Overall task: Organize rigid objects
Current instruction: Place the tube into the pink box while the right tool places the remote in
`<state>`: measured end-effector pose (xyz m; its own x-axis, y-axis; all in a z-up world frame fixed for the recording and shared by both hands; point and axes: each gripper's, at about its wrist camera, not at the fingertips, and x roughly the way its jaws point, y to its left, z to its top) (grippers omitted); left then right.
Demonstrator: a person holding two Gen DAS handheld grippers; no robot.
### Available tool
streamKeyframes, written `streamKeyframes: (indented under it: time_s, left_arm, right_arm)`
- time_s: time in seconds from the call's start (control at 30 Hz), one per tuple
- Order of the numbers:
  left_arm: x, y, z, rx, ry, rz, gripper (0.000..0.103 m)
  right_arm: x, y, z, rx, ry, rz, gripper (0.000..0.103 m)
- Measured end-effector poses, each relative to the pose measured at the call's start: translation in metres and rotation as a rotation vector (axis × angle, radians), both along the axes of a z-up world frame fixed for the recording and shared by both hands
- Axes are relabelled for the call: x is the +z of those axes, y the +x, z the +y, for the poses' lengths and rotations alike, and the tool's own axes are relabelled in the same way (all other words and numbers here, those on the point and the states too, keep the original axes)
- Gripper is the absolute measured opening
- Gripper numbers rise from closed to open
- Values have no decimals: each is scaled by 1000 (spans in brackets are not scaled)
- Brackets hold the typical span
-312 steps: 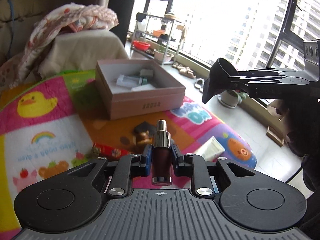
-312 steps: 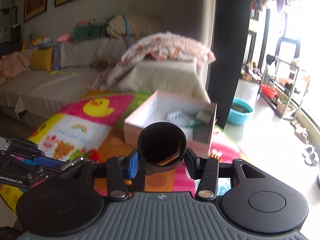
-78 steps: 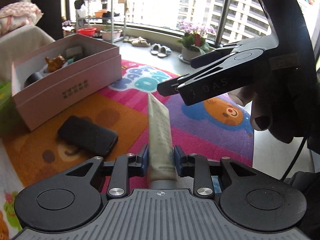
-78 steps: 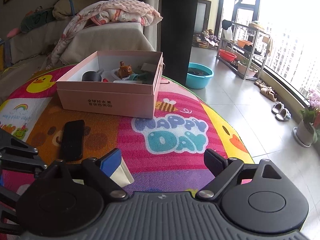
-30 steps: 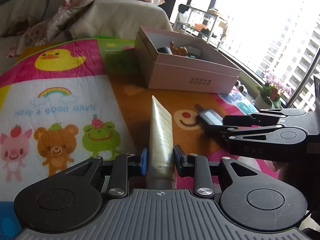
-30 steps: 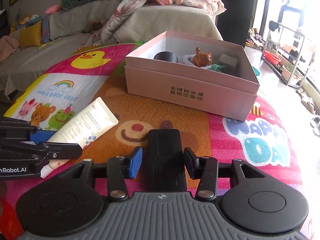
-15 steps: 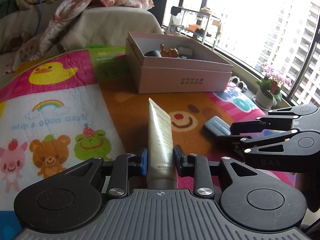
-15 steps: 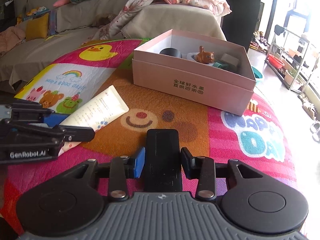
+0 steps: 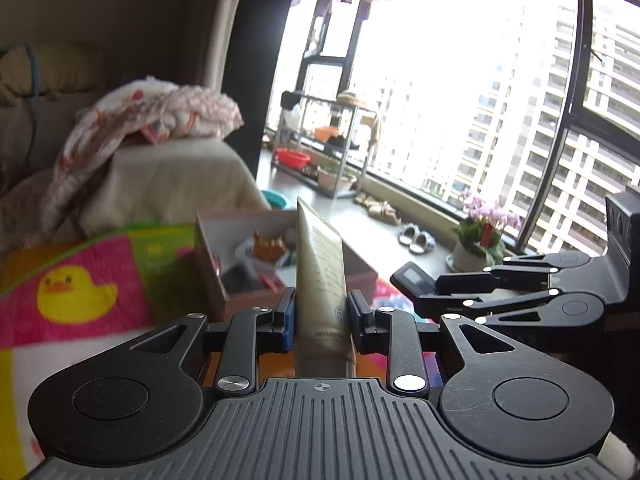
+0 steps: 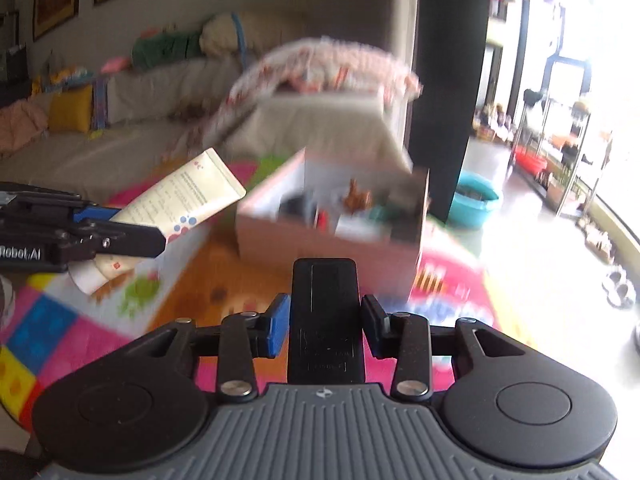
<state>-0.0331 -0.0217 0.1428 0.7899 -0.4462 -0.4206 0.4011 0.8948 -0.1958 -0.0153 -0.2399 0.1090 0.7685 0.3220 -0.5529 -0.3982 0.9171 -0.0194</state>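
Note:
My left gripper point(image 9: 322, 314) is shut on a cream tube point(image 9: 320, 276) that sticks up and forward, lifted off the mat. My right gripper point(image 10: 325, 322) is shut on a flat black device point(image 10: 325, 312), also raised. In the left wrist view the right gripper point(image 9: 416, 286) reaches in from the right with the black device point(image 9: 412, 276) at its tip. In the right wrist view the left gripper point(image 10: 132, 226) comes in from the left holding the tube point(image 10: 188, 196). Ahead of both stands the open pink box point(image 9: 208, 268) point(image 10: 320, 244), holding a small brown figurine point(image 10: 356, 196) and other items.
The colourful play mat point(image 9: 76, 292) point(image 10: 192, 280) covers the surface below. A sofa with a heaped blanket point(image 9: 152, 120) stands behind the box. A blue basin point(image 10: 476, 200), a metal rack point(image 9: 328, 136), slippers point(image 9: 416, 236) and a potted flower point(image 9: 480, 236) sit by the window.
Both grippers have risen off the mat with their objects; the tube and the black device now hang in the air, nearer the box. The right gripper's view is blurred by motion.

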Motion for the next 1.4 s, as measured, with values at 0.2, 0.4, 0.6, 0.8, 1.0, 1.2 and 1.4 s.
streamKeyframes:
  time_s: [0.2,0.4,0.6,0.8,1.0,1.2,1.4]
  left_arm:
    - [27,92,-12,29,-46,-13,30]
    - [-12,192,-15,60,-136,131,30]
    - [-57,215,-8,100,-121,193,31]
    - [-69,172,1,140,-55,205,31]
    - [-77,106,11,175,-22,189,31]
    - [-88,59,14,198,44,211,31]
    - [-78,64,26,224,-18,213,31]
  right_arm:
    - [46,43,6,-40,10,-162,38]
    - [31,123,23,-113,3,-116,38]
    - [-11,157,31,-127,-3,-51,63]
    - [-41,123,26,-161,-60,-33,73]
    - [-58,86,14,-202,-38,30,77]
    - [-71,59,19,-163,-31,102,79]
    - [-64,57,15,-218,-33,64,79]
